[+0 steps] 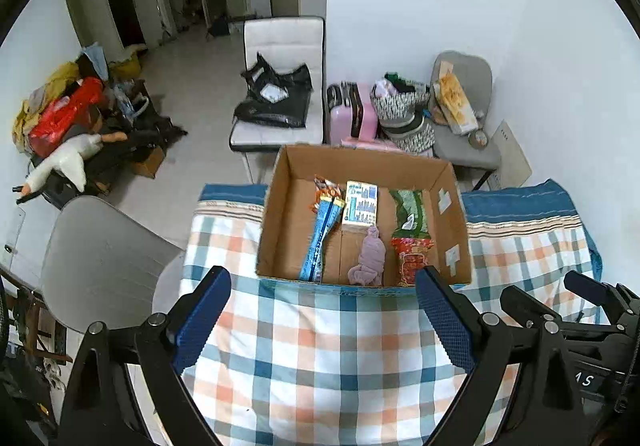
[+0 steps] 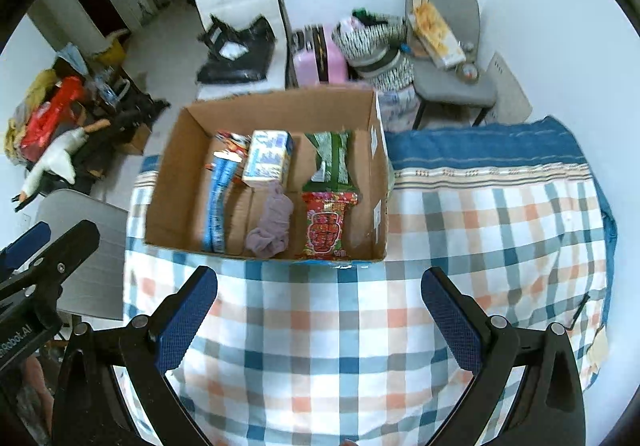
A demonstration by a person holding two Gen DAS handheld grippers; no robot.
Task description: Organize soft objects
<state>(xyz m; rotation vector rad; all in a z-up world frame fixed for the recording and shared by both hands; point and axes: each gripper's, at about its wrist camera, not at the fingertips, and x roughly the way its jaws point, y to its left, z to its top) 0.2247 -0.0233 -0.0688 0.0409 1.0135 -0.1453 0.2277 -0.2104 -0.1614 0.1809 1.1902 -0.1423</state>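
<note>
Both pairs of tongs hang over the checked cloth (image 2: 320, 346) that covers the surface, side by side and short of the cardboard box (image 2: 176, 166). The left tongs (image 1: 322, 304) are spread wide with nothing between their blue pads; the right tongs (image 2: 320, 304) are spread just as wide, likewise holding nothing.

The open box sits on the cloth toward the far edge. Inside it, a lilac knitted piece (image 2: 272, 224), perhaps a sock or small cloth, lies crumpled at the near middle of the floor. Just left of it runs a long blue packet (image 2: 218, 206). Behind it stands a white and blue carton (image 2: 266, 160), touching its far end. To the right a red snack bag (image 2: 326, 226) lies near the front wall, with a green packet (image 2: 332, 158) behind it.

Beyond the surface stand a white chair (image 1: 284, 42) carrying a black bag (image 1: 276, 94) and a pink suitcase (image 1: 352, 118).
</note>
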